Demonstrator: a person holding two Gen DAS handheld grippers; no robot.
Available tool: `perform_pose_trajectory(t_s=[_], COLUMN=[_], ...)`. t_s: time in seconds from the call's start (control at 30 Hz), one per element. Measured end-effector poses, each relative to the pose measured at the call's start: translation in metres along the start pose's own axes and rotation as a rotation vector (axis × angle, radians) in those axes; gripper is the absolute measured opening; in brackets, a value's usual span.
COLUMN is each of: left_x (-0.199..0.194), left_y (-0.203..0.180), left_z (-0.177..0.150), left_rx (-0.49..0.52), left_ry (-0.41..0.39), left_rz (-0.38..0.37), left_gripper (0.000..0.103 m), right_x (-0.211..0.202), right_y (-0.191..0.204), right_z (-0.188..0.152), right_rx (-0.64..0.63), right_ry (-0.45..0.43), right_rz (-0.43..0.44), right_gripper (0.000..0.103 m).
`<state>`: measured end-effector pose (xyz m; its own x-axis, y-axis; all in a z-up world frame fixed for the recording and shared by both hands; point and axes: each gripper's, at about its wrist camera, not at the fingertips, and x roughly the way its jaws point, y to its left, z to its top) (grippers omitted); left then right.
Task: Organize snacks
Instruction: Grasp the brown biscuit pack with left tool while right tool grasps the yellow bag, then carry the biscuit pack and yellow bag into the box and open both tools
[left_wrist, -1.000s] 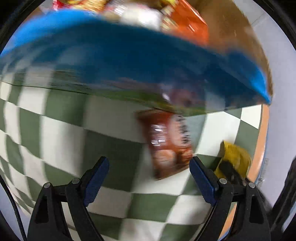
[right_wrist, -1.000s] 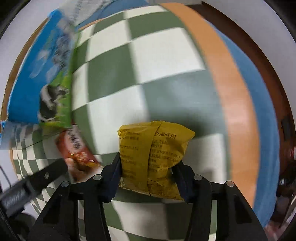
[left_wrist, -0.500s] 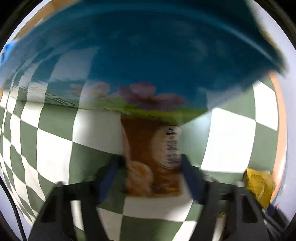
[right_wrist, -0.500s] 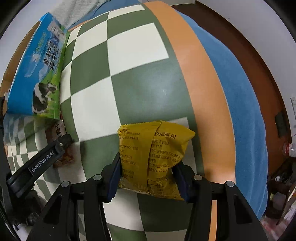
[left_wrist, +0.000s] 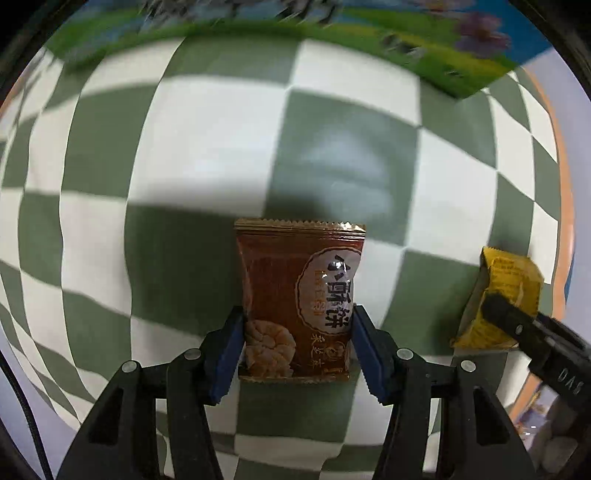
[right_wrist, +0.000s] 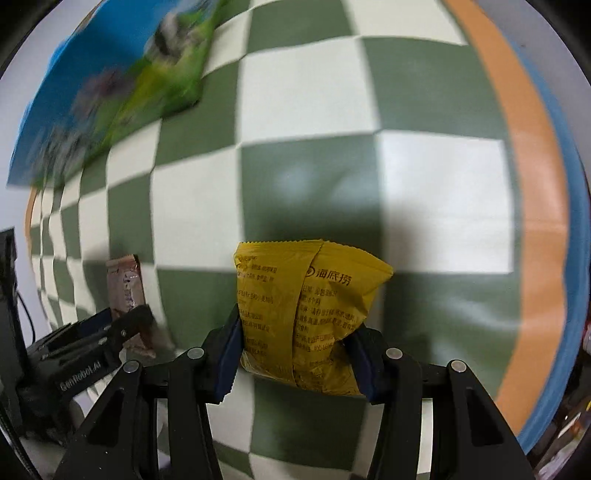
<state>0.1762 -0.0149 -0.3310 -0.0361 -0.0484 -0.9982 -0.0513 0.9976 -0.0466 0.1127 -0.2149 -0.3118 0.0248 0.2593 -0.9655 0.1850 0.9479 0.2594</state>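
Two light, crinkly packets were pinched at their lower sides: the left gripper (left_wrist: 297, 349), fingers just closed, held the brown packet (left_wrist: 299, 299) above the checkered surface (left_wrist: 207, 155), the right gripper (right_wrist: 295, 356) the yellow packet (right_wrist: 303, 314) at 3 o'clock.

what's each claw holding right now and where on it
Left claw grips the brown snack packet by its lower side edges; right claw grips the yellow snack packet likewise.

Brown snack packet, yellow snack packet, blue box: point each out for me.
Brown snack packet (left_wrist: 295, 306): left wrist view, middle of front face.
Yellow snack packet (right_wrist: 306, 314): right wrist view, middle of printed back.
Blue box (right_wrist: 110, 85): right wrist view, printed side.
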Motion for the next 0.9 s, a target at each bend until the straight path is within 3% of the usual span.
perform_pose_trajectory(t_s=[0.13,0.37,0.43,0.53,0.67,0.9], left_x=[0.010,0.021,0.005,-0.005,-0.017,-0.074], left_y=[0.010,-0.019,-0.025,-0.042,-0.055,-0.059], left_z=[0.008,0.040,0.023,0.021,0.019,0.010], left_rx=[-0.054,-0.040,-0.030,0.014,0.065,0.138], left_ry=[0.045,0.031,0.011,-0.022,-0.050,-0.120], left_rz=[-0.045,0.013,0.024,0.047,0.055,-0.025], left_gripper=[0.062,0.063,0.054,0.054,0.054,0.054], right_x=[0.006,0.007,0.008,0.009,0.003,-0.019], right_y=[0.009,0.003,-0.001,0.004,0.003,0.018], right_z=[-0.002,0.004,-0.001,-0.005,-0.010,-0.011], right_rx=[-0.002,0.042,0.055,0.066,0.046,0.048], right_ry=[0.026,0.041,0.037,0.020,-0.004,-0.031], right_rz=[0.016,0.042,0.040,0.027,0.004,0.080], right_gripper=[0.056,0.060,0.060,0.059,0.049,0.047])
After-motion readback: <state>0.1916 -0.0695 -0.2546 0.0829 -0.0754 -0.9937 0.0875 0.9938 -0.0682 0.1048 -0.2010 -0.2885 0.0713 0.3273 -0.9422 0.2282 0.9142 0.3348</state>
